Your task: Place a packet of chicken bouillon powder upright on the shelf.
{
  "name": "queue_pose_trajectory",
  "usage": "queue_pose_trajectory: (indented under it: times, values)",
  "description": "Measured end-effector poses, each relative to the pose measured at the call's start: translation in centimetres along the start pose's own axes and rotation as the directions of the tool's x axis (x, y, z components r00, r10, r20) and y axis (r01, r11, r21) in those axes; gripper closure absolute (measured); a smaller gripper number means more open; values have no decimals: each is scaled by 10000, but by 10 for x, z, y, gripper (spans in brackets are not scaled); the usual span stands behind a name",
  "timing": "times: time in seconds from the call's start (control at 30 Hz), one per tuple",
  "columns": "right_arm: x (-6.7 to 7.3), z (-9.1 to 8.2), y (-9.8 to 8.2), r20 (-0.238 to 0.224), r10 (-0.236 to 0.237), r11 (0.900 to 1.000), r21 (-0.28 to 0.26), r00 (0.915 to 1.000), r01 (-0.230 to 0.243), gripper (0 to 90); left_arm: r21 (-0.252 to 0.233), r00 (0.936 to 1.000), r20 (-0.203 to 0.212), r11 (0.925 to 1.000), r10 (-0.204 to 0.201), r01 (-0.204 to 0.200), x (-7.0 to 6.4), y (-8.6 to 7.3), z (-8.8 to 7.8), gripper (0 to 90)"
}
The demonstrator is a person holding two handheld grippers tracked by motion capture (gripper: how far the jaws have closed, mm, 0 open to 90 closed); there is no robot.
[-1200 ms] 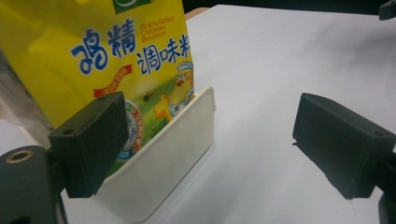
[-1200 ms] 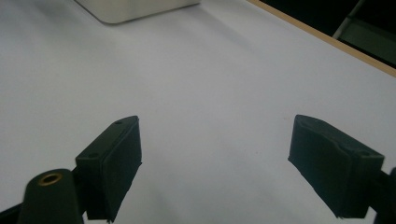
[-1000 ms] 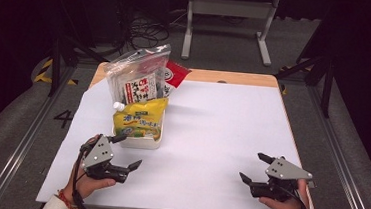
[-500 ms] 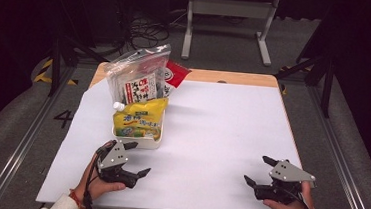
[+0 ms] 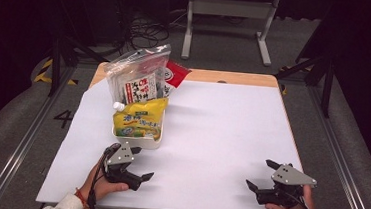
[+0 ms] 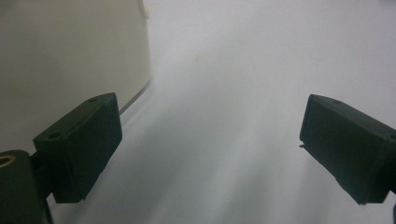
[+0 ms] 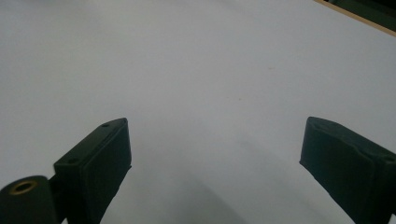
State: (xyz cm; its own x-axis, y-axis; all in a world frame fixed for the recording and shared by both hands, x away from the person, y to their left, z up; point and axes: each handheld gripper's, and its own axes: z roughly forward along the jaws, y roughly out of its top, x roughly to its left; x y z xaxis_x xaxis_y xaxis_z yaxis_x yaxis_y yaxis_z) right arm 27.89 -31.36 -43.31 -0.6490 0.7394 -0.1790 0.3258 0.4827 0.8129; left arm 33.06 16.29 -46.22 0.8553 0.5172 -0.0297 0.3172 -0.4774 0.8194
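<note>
On the white table (image 5: 211, 136), far left, a white tub (image 5: 138, 140) is holding snack packets (image 5: 138, 101). Near left, the left gripper (image 5: 139, 162) is sitting spread wide, empty, just beside that tub. Near right, the right gripper (image 5: 259, 173), jaws just opening further, is gaping empty.

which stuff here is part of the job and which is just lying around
Part of the job:
- white tub, nearest the left gripper
- yellow pouch standing in the tub
- clear zip bag of packets behind it
- right gripper, open, nothing between its jaws

Just lying about:
- red packet behind the bag
- metal stand on the floor
- cables on the floor
</note>
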Motion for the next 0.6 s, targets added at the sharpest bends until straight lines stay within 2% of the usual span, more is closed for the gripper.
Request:
queue_pose_trajectory:
  times: [0.2,0.33,0.47,0.6]
  values:
    - [2,1,2,-38,132,9998,-141,9999,-132,56,-4,10000,7,10000,-2,2,1,-1,-1,60]
    - [3,2,3,-3,202,9996,-185,9998,-202,46,-188,10000,-66,9998,-64,63,1,-1,-3,56]
    - [4,3,2,-48,265,9994,-214,9996,-266,38,-156,9998,-145,9998,135,-138,-1,1,-3,59]
    - [4,3,2,27,206,9996,-169,9998,-206,41,-118,9998,-139,9998,169,-171,-2,1,-1,58]
